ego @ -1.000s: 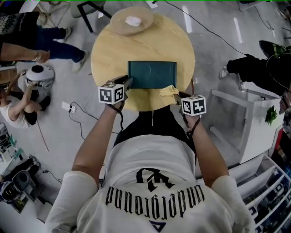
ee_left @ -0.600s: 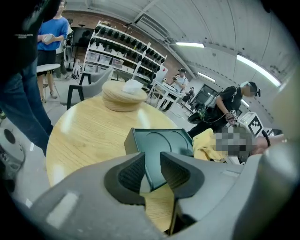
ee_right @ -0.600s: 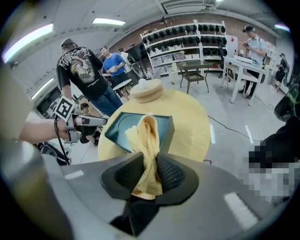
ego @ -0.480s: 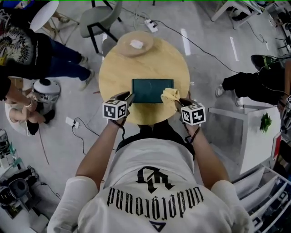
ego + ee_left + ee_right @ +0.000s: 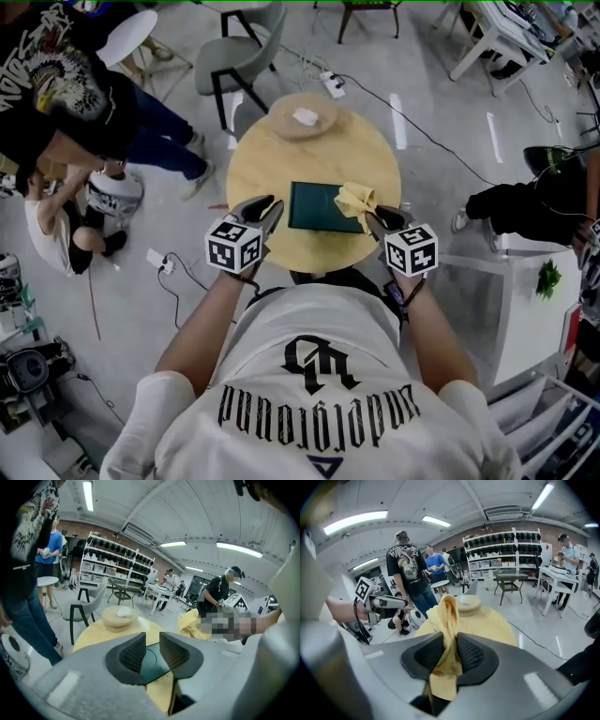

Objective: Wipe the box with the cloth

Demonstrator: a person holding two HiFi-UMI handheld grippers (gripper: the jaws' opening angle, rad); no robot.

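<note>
A flat teal box (image 5: 317, 207) is lying on the round wooden table (image 5: 272, 159). The crumpled yellow cloth (image 5: 354, 198) is being clamped by the right gripper (image 5: 373, 216). The left gripper (image 5: 265, 208) is empty, its parted jaws having just been closing.

Bare tabletop (image 5: 281, 159) between box (image 5: 319, 206) and dish (image 5: 302, 120)

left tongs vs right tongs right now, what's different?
The left tongs are empty, jaws apart though just closing a little; the right tongs are shut on the yellow cloth. The left tongs sit left of the green box; the right tongs sit at its right, cloth overlapping that edge. Both hang above the round table.
</note>
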